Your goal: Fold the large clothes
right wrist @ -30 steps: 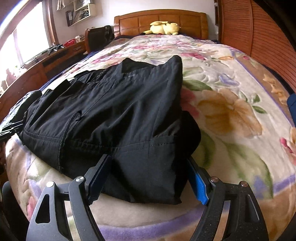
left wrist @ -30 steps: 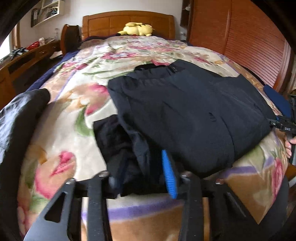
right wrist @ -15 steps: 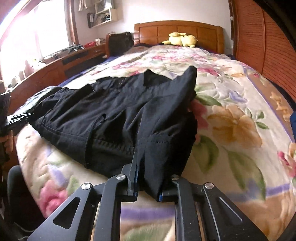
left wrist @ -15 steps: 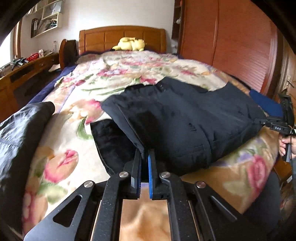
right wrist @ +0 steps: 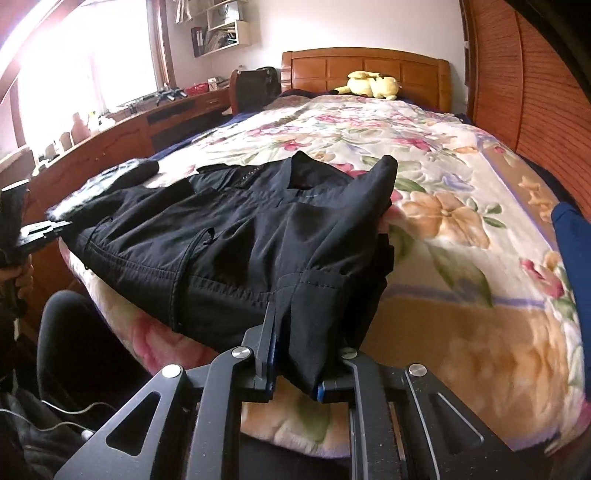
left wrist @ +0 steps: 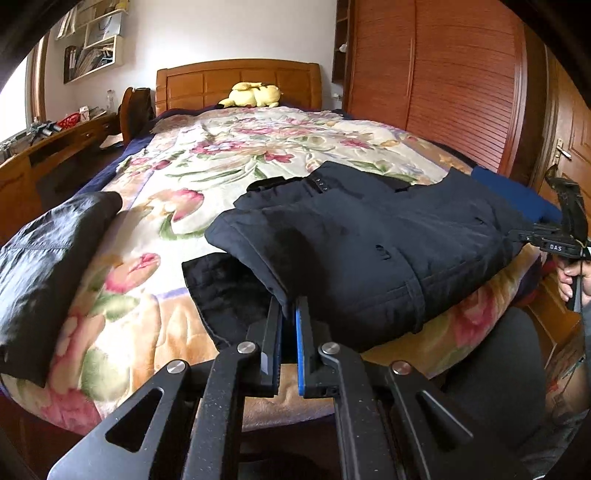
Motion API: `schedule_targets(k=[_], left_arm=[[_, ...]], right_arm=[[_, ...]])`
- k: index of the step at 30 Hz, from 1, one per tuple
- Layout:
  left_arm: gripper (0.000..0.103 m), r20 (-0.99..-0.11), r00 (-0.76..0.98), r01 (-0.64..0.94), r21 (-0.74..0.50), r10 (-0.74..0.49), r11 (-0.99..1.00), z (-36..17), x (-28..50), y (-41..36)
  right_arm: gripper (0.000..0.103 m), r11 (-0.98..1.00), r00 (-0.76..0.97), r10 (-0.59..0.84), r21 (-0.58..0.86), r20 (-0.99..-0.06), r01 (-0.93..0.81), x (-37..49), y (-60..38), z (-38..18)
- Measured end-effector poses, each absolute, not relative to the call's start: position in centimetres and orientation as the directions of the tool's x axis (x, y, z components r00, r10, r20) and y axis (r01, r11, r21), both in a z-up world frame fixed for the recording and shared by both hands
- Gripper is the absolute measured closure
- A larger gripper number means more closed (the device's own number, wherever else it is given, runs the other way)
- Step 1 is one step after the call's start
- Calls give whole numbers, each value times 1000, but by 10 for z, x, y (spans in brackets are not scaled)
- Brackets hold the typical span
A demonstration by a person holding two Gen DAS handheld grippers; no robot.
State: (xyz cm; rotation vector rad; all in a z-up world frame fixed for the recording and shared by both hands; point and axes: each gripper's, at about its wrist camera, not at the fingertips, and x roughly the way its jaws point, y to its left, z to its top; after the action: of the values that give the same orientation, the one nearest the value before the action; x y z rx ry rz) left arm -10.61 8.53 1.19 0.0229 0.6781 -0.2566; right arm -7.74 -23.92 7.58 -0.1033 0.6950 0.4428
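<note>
Across the bed [left wrist: 229, 158] lies a cream blanket printed with pink, orange and green flowers, reaching back to a wooden headboard [left wrist: 238, 83] where a yellow plush toy [left wrist: 253, 95] rests. A tall wooden wardrobe [left wrist: 436, 74] with slatted doors lines the far side of the bed in the left wrist view, with a door beyond it. Along the other side runs a wooden desk [right wrist: 122, 144] under a bright window [right wrist: 85, 66], cluttered with small items too blurred to name. White wall shelves [right wrist: 221, 27] above it hold folders and papers, and a red basket [left wrist: 68, 119] stands on the desk; its contents cannot be made out.

Near the foot of the bed, the black jacket [left wrist: 369, 236] lies spread on the blanket, its hem at the edge. A second dark garment [left wrist: 48, 262] lies just beside it near the corner, and a blue cloth [right wrist: 572, 251] sits at the opposite edge.

The left gripper [left wrist: 289, 325] has its jaws nearly together, pinching one corner of the jacket's hem between the blue pads. The right gripper [right wrist: 293, 354] has its jaws drawn in on a thicker bunch of fabric at the other hem corner, which hangs between the fingers. Each gripper shows in the other's view, held by a hand at the jacket's far corner.
</note>
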Motion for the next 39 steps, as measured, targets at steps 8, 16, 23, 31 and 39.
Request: schedule_targets(k=[8,16,23,31,39], left_arm=[[79,-621,766,189,-26,-164,982,11,-110,91],[23,-594,789,156,-56,-158,986,23,-97,108],[23,-586,800,141,-30,-131,990,30,-55,109],[23,-615,785,81,-21,-76,997,23,-7,116],[23,-662,744,78,-45,-88,996,10,13,121]], right_arm=[[75,924,708,310,26,-634,-382,-82,-230,81],[47,942,757,280,17,-590,-336,-97,-242,98],[38,944,784,256,-28,-565,-329,-74,-243,110],[38,941,756,254,-26,-603,-337,-22,-236,96],[38,945,718,252,6,-649,-327,16,-238,88]])
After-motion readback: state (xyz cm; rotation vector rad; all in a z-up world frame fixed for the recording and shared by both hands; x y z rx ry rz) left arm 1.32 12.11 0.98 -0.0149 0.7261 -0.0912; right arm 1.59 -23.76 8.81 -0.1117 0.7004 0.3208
